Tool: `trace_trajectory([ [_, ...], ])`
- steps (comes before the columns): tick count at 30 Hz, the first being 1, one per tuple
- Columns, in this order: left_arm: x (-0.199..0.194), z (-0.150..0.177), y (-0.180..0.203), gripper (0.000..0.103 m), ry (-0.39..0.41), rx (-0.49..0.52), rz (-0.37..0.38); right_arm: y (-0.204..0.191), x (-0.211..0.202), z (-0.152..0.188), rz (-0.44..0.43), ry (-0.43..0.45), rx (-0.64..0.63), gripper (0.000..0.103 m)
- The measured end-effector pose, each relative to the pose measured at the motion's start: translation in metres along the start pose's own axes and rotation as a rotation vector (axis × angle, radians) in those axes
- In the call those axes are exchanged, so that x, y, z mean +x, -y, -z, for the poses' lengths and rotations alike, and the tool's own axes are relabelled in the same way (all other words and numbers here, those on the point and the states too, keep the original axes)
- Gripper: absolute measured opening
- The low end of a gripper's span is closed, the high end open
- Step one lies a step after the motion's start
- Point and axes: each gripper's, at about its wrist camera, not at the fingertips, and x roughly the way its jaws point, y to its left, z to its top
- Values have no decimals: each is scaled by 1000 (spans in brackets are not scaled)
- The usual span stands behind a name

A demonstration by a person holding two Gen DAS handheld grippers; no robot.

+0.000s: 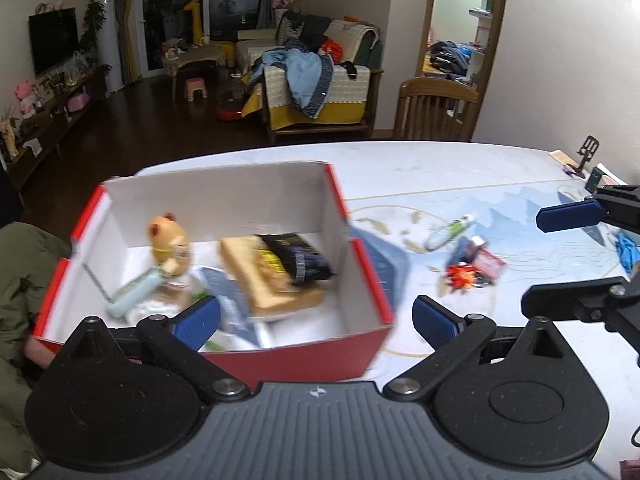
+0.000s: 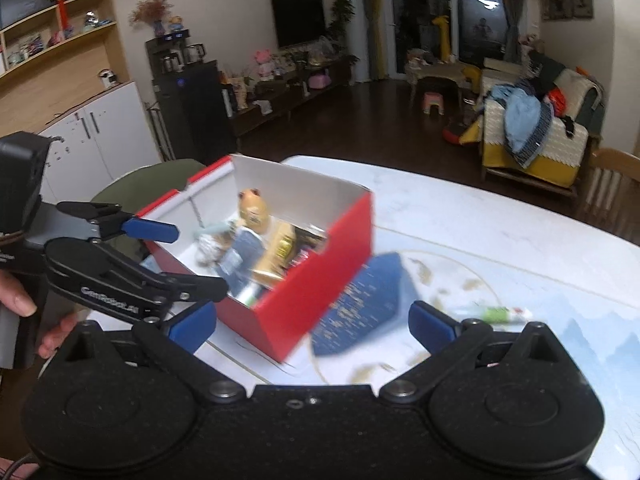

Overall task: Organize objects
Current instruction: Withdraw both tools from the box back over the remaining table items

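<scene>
On the worktop [image 1: 460,168], left of centre, sits the big red box [image 1: 304,354], open-topped and already stuffed: bear-shaped toy [image 1: 170,244], tan pack w/ a black packet on it, pale tube, other bits too blurred to name. Just right of the box, touching its right wall, lies the blue flat piece [image 2: 368,304], prob. a lid or booklet, can't tell which.

Further right, still loose: green-and-white tube [image 1: 450,232], long axis running lower-left to upper-right in left wrist view, and nearer us a red-and-blue clutter of small items [image 1: 472,266] w/ keys or trinkets, too smeared to sort.

Left claw [image 1: 316,318] is spread wide, nothing between the pads, hanging over the box's near wall. Right claw [image 2: 312,326] also spread wide and empty, over the box's near corner and the blue piece; its fingers show at the right edge of left wrist view, level w/ the tube.

Key relation: loose stuff lies right of the box, so right claw's nearer, I'd say. Tube sits ahead-right of it, lying almost across its view, so a pinch across the narrow body looks likely w/o much wrist roll.
</scene>
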Motion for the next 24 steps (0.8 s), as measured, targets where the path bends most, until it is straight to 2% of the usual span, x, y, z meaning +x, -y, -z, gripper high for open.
trace_trajectory([
  [9, 18, -5, 61, 103, -5, 20, 53, 57, -18, 26, 66, -15, 70, 102],
  [14, 36, -6, 98, 103, -18, 67, 74, 88, -24, 39, 125, -30, 110, 102],
  [24, 86, -4, 145, 103, -53, 105, 94, 147, -14, 58, 194, -96, 232, 102],
])
